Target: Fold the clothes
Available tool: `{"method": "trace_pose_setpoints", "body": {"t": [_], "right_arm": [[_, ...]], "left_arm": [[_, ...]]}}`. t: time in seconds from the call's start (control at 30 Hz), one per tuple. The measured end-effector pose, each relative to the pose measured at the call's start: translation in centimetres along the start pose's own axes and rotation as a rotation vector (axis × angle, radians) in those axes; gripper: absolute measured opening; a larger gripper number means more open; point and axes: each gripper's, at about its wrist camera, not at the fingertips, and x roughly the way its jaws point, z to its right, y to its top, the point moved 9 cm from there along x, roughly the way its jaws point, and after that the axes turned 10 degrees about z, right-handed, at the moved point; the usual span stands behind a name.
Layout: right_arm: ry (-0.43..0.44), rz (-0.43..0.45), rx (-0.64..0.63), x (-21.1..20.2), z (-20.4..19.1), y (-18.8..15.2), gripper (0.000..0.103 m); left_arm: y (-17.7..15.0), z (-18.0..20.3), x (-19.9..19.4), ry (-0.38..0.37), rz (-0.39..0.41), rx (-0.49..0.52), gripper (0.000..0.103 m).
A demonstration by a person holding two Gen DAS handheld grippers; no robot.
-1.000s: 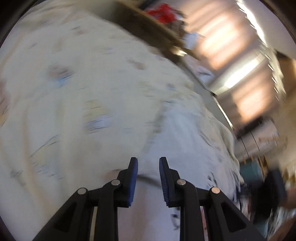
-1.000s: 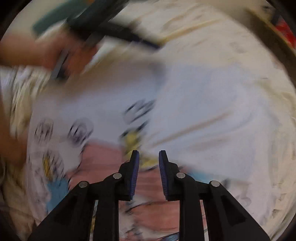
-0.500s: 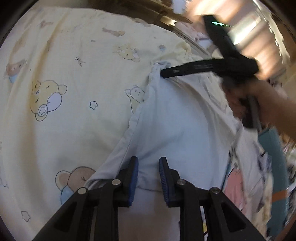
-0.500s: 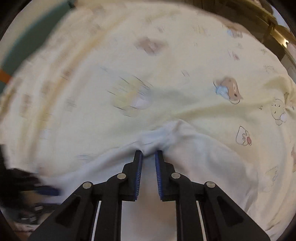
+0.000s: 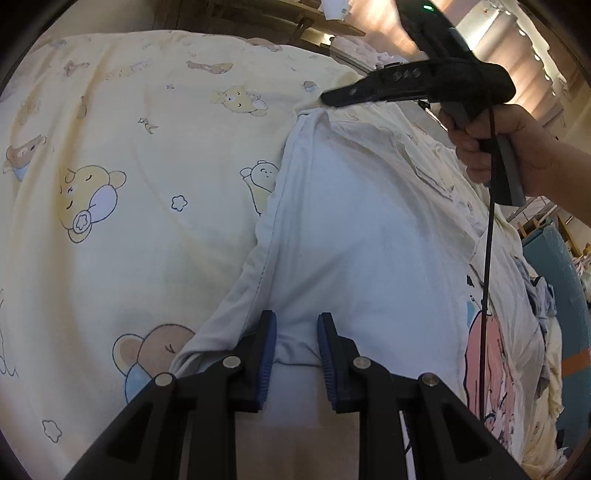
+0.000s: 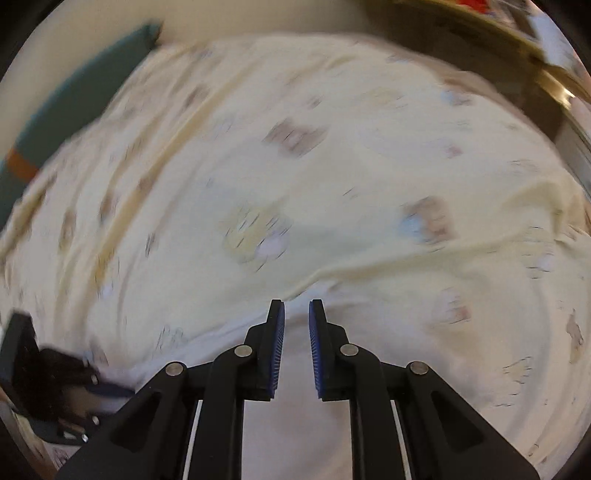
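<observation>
A white shirt (image 5: 369,240) with a pink cartoon print (image 5: 487,350) lies spread on a yellow bear-print sheet (image 5: 129,184). My left gripper (image 5: 295,343) is shut on the shirt's near hem, with cloth bunched between its blue pads. At the far corner, a hand (image 5: 498,140) holds my right gripper (image 5: 327,99), whose tip is at the shirt's corner. The right wrist view is blurred. There the right gripper (image 6: 297,321) stands narrow at the edge of the white shirt (image 6: 295,424), with the sheet (image 6: 295,184) beyond.
A teal padded edge (image 5: 561,277) with an orange band runs along the bed's right side; it also shows in the right wrist view (image 6: 74,103). Crumpled clothes (image 5: 543,295) lie next to it. A wooden shelf (image 5: 295,22) stands behind the bed.
The right gripper closed on the shirt's far corner and carried it over the sheet. The shirt's folded edge now lies stretched between both grippers. The left gripper kept its hold.
</observation>
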Motion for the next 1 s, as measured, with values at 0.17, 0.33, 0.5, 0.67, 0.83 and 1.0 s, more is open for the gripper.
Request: {"method": "trace_pose_setpoints", "body": {"t": [0.17,0.33,0.5,0.67,0.83,1.0], "right_arm": [[-0.177,-0.062,-0.047,1.1,2.4,-0.8,0.013],[-0.253,0.078,0.037,-5.5,6.3,0.8,0.014],[-0.304,0.209,0.002,-14.9,7.0,-2.1,0.017],[-0.325,0.079,0.102,-18.3,8.7,-11.6,0.017],[-0.244,-0.076,0.197,-17.6,6.9,-22.5,0.017],[-0.204,-0.12,0.223,-15.3,4.0,-29.0,0.017]], "left_arm": [[0.1,0.3,0.2,0.024,0.003,0.045,0.023],[0.1,0.5,0.4,0.027,-0.003,0.064,0.023],[0.0,0.6,0.4,0.041,0.005,0.081,0.023],[0.7,2.0,0.2,0.067,-0.023,0.119,0.024],[1.0,8.7,0.0,-0.064,-0.049,0.277,0.024],[-1.1,11.1,2.2,0.024,-0.155,0.4,0.024]]}}
